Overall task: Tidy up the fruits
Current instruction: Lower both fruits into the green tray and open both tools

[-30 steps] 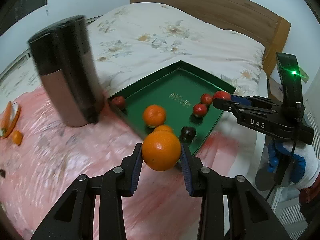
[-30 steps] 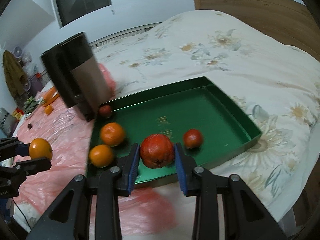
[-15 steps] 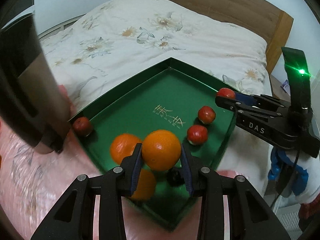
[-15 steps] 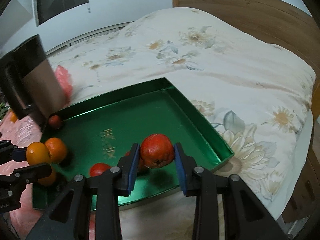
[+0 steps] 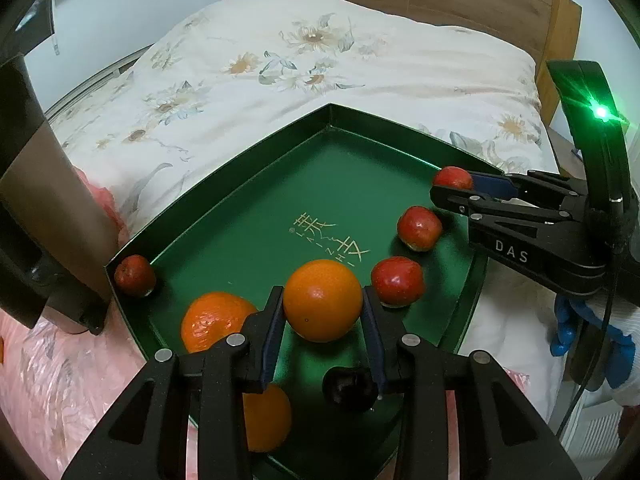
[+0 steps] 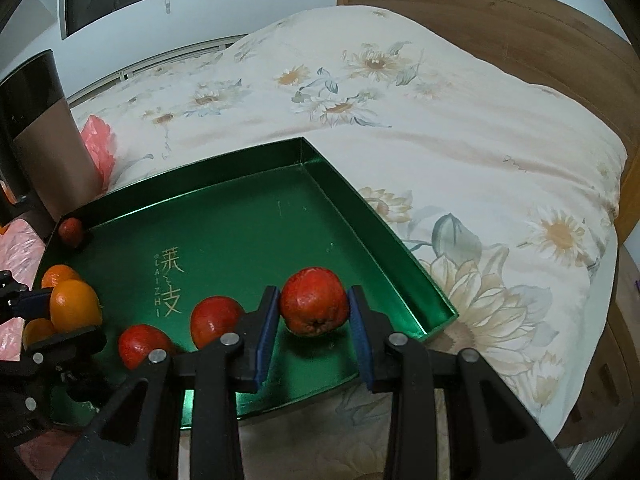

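My left gripper (image 5: 322, 322) is shut on an orange (image 5: 323, 300) and holds it just above the near part of the green tray (image 5: 256, 184). My right gripper (image 6: 314, 322) is shut on a red fruit (image 6: 314, 306) over the tray's (image 6: 376, 216) right near side. In the tray lie two oranges (image 5: 212, 320), three red fruits (image 5: 398, 280) and a dark fruit (image 5: 348, 388) under my left fingers. From the left wrist view the right gripper (image 5: 456, 184) reaches in from the right with its red fruit (image 5: 452, 178).
The tray rests on a bed with a flowered quilt (image 5: 320, 52) and a wooden headboard (image 6: 500, 20). A tall dark and bronze canister (image 5: 44, 200) stands by the tray's left corner on pink plastic sheeting (image 5: 60, 380). A blue-gloved hand (image 5: 588, 336) holds the right gripper.
Both grippers have come forward and down over the tray, each still gripping its fruit. The canister has slid to the left edge of both views.
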Available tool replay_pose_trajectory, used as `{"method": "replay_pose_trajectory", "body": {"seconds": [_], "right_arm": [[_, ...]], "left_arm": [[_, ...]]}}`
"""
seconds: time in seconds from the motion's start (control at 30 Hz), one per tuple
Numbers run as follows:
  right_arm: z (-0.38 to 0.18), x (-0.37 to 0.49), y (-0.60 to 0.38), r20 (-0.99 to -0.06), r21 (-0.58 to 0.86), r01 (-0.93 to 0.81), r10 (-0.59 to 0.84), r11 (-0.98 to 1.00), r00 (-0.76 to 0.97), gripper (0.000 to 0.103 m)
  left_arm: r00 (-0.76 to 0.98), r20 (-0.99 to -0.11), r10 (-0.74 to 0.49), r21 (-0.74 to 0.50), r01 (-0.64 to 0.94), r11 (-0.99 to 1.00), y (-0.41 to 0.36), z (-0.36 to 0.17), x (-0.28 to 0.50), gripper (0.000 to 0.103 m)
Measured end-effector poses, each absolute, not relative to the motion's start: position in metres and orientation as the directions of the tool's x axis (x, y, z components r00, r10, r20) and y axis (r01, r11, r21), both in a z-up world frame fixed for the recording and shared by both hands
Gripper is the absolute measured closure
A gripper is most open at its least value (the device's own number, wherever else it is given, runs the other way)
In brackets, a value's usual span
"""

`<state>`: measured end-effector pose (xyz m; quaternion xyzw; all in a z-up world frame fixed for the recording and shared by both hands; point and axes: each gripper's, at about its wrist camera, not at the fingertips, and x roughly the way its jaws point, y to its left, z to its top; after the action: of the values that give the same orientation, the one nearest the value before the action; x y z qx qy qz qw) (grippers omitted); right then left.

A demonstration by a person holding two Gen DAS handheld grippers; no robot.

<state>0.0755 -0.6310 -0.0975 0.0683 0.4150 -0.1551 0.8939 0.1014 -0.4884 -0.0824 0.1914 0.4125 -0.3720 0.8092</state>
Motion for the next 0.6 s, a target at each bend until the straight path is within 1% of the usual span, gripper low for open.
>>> {"method": "replay_pose_trajectory", "body": {"seconds": [0.33, 0.57, 0.6], "right_arm": [[-0.1014, 0.0763, -0.6288, -0.766, -0.021, 0.333, -0.229, 0.943, 0.600, 0.067], [-0.1007, 0.0777, -0.6281, -0.773, -0.031, 0.334, -0.235, 0.942, 0.590, 0.066], [-0.0997, 0.0774, -0.6275, -0.772, -0.036, 0.333, -0.238, 0.942, 0.589, 0.047]], "left_arm": [[0.374, -0.829, -0.416, 0.011, 0.755, 0.656, -0.4946, -0.0915, 0.1040, 0.071], [0.369, -0.836, -0.406, 0.005, 0.745, 0.667, -0.4932, -0.0876, 0.1037, 0.070], [0.371, -0.835, -0.407, 0.005, 0.745, 0.668, -0.4922, -0.0860, 0.1029, 0.070]]}}
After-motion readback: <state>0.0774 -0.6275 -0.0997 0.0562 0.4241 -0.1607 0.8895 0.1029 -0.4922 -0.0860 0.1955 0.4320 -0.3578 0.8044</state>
